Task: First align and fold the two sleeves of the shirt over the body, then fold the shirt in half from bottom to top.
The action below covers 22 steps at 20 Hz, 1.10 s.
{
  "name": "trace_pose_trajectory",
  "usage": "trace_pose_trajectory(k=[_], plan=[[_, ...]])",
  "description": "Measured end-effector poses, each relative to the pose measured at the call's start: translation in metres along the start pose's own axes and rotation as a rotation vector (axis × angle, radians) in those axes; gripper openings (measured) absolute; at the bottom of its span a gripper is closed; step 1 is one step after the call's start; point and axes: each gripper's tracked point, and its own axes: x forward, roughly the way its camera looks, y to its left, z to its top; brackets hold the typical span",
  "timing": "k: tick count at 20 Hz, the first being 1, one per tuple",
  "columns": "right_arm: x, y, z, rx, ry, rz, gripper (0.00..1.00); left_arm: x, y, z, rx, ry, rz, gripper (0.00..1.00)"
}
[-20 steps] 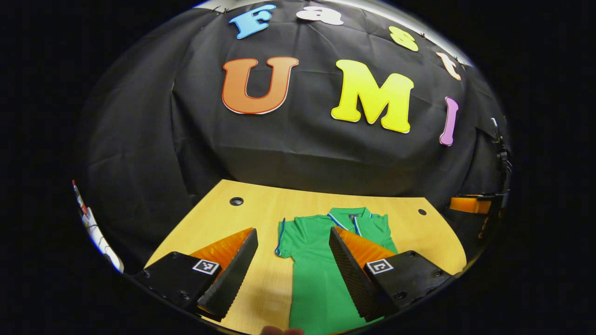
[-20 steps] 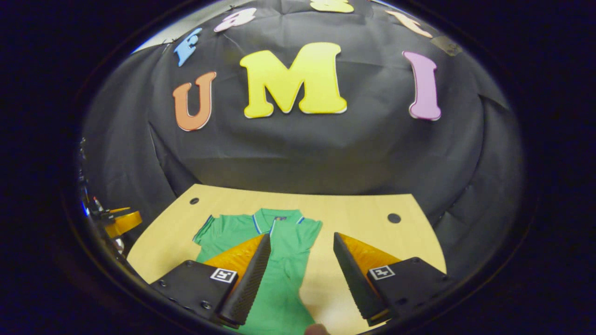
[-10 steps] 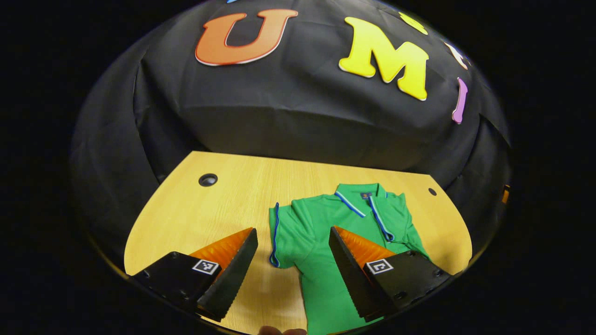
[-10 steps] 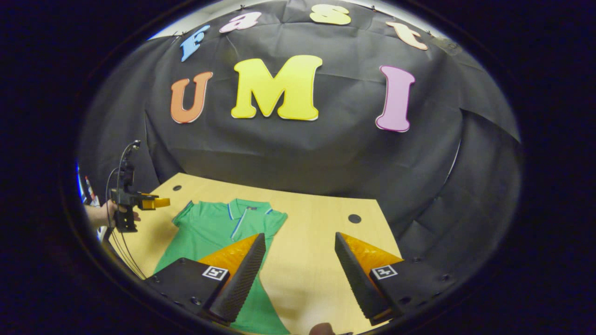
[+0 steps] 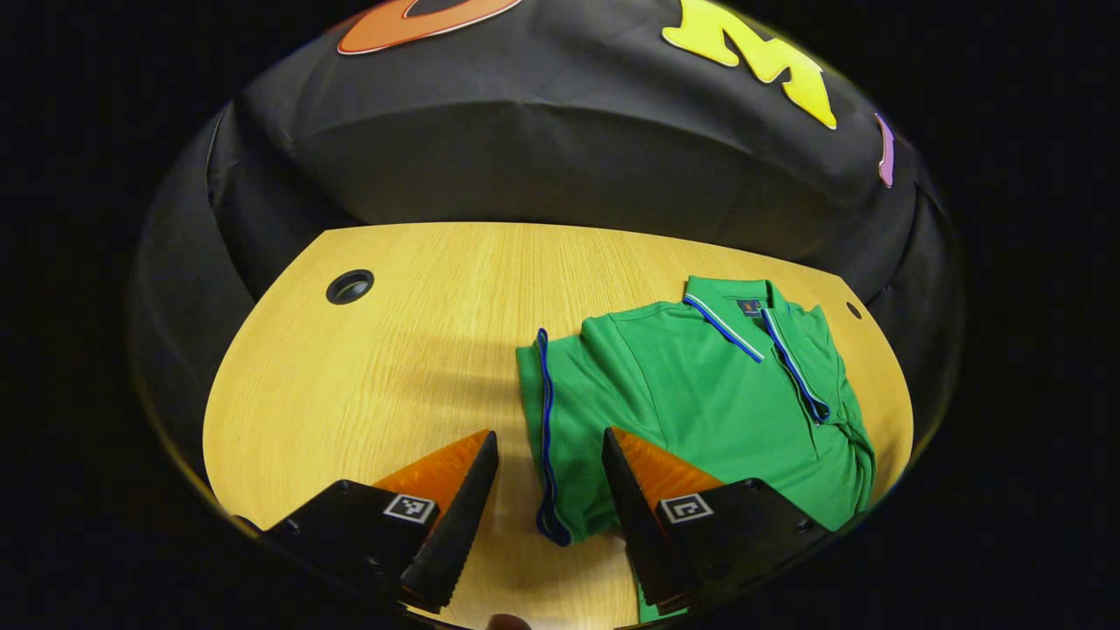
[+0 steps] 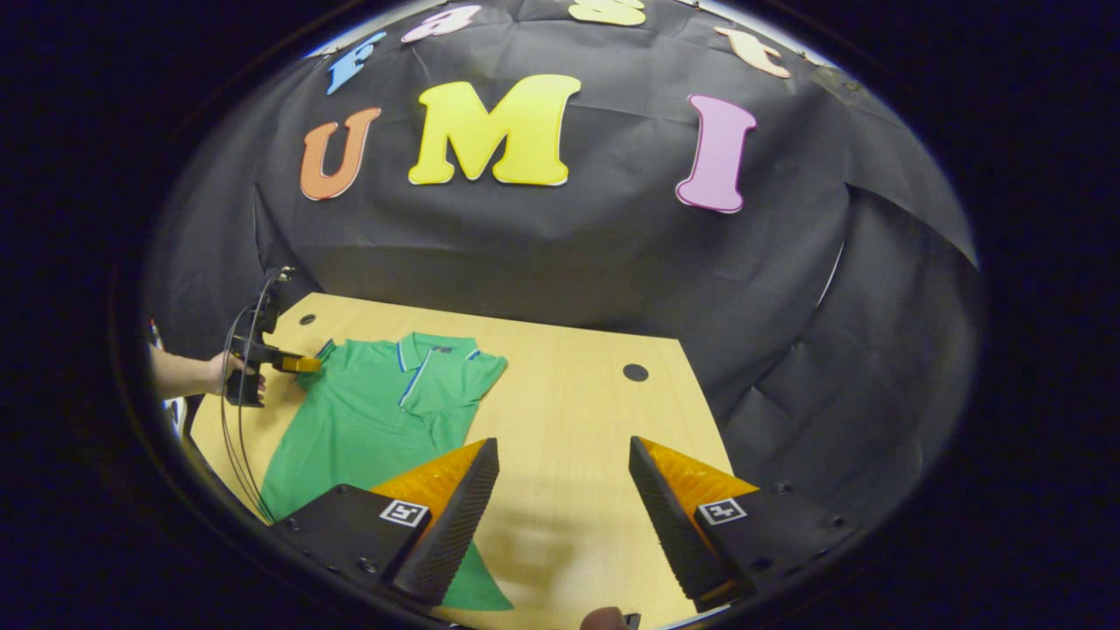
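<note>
A green polo shirt [image 5: 700,394] with blue trim lies face up on the wooden table [image 5: 394,350], collar toward the booth wall. Its left sleeve [image 5: 560,420] lies flat, and the blue-edged hem runs between the fingers of my left gripper [image 5: 547,437], which is open just above it. In the right gripper view the shirt [image 6: 367,411] lies at the left. A hand [image 6: 214,372] holds the left gripper [image 6: 306,362] at that sleeve. My right gripper [image 6: 562,444] is open over bare table [image 6: 569,385], right of the shirt, with nothing between its fingers.
Round cable holes [image 5: 350,286] [image 5: 852,310] sit near the table's back corners, one also visible ahead of the right gripper [image 6: 635,372]. Black cloth walls close the booth behind and at the sides. A cable [image 6: 229,437] hangs from the left gripper.
My left gripper has tilted down and come forward onto the left sleeve, its fingers a little closer together. The right gripper has swung to the right, off the shirt.
</note>
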Motion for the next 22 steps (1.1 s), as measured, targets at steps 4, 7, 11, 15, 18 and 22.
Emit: trace_pose_trajectory(k=[4,7,11,15,18,22], plan=[[0.004,-0.006,-0.016,0.068,0.052,-0.021,0.95,0.009,0.0,0.001,0.017,0.004,0.024,0.66],[-0.001,-0.014,-0.022,0.073,0.051,-0.038,0.95,0.009,0.011,-0.001,0.013,0.013,0.087,0.37],[0.0,-0.021,-0.036,0.099,0.077,-0.059,0.96,0.009,0.005,-0.001,-0.022,0.014,0.073,0.09],[0.0,-0.019,-0.039,0.094,0.076,-0.057,0.95,-0.004,0.0,0.014,0.002,-0.008,0.07,0.11],[-0.002,-0.015,-0.037,0.083,0.062,-0.042,0.95,-0.022,-0.016,0.039,0.017,-0.065,0.046,0.03],[-0.009,-0.014,-0.037,0.077,0.047,-0.029,0.96,-0.032,-0.048,0.06,0.029,-0.108,0.014,0.03]])
